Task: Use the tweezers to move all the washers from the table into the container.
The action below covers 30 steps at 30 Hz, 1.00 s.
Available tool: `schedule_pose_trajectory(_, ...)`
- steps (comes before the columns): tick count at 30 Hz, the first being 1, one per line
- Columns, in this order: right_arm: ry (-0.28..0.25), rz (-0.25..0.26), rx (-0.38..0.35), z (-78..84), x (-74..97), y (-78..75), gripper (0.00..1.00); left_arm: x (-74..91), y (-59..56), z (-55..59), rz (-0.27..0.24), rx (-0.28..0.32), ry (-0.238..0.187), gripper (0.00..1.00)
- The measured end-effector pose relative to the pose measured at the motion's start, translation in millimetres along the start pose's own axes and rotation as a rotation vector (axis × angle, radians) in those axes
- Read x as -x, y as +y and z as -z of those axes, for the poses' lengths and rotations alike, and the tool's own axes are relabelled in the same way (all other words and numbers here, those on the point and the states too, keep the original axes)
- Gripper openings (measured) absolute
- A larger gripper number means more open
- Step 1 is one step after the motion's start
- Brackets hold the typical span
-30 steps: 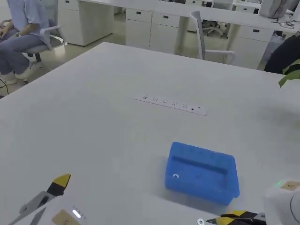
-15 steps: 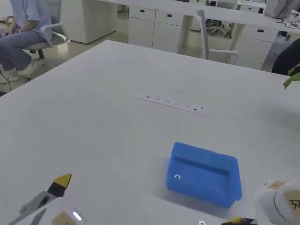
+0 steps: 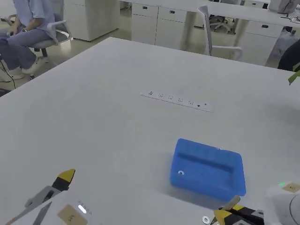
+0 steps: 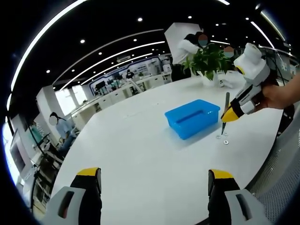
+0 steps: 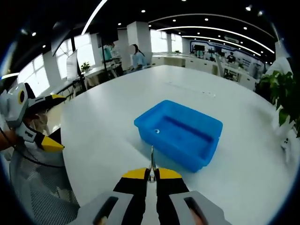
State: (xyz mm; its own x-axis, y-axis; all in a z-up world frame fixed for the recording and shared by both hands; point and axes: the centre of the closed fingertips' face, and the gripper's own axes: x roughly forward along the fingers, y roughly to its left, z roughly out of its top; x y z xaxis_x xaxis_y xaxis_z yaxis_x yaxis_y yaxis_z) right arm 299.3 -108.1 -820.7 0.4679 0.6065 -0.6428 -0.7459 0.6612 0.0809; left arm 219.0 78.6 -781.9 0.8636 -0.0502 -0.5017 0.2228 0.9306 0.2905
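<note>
Squeezing the tweezers (image 5: 152, 161), the right gripper (image 5: 151, 174) sits clamped — tip gap unreadable.

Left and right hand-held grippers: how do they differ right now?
The left hand-held gripper is open wide and empty; the right hand-held gripper is shut on the tweezers. The right one is beside the blue container, near the loose washers; the left is farther off. Both have yellow-tipped jaws.

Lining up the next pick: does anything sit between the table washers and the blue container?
Nothing visible. The washers lie on the table beside the blue container, by the tweezers in the right gripper; only the container wall to clear.
</note>
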Motion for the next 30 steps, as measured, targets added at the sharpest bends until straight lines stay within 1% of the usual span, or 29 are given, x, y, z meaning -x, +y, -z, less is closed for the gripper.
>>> schedule_pose_trajectory(3,-0.02,0.0,-0.021,-3.0,-3.9,-1.0,0.03,-0.2,0.2,0.4,0.0,0.0,0.001,0.97)
schedule_pose_trajectory(6,-0.012,0.003,-0.027,1.3,-8.5,-2.5,0.03,-0.2,0.1,0.2,0.0,0.0,0.001,0.97)
schedule_pose_trajectory(8,-0.017,0.005,-0.03,2.5,-9.5,-3.5,0.03,-0.2,0.1,0.3,-0.001,0.001,0.003,0.97)
schedule_pose_trajectory(10,-0.008,0.003,-0.033,4.7,-10.6,-3.1,0.04,-0.1,0.0,0.4,-0.001,0.0,0.004,0.97)
schedule_pose_trajectory(12,-0.016,0.004,-0.033,3.1,-9.6,-2.7,0.04,0.0,-0.2,-0.2,-0.001,0.001,0.002,0.97)
schedule_pose_trajectory(17,-0.017,0.017,-0.01,1.8,-9.7,-4.4,0.04,0.3,-0.1,-0.7,-0.003,0.001,0.003,0.97)
schedule_pose_trajectory(23,-0.012,0.01,-0.009,1.0,-12.0,-3.8,0.04,0.9,-0.4,-1.2,-0.004,-0.001,0.003,0.97)
schedule_pose_trajectory(30,0.005,0.005,0.024,2.5,-11.5,-3.0,0.04,1.5,-0.6,-1.7,-0.005,-0.002,0.003,0.97)
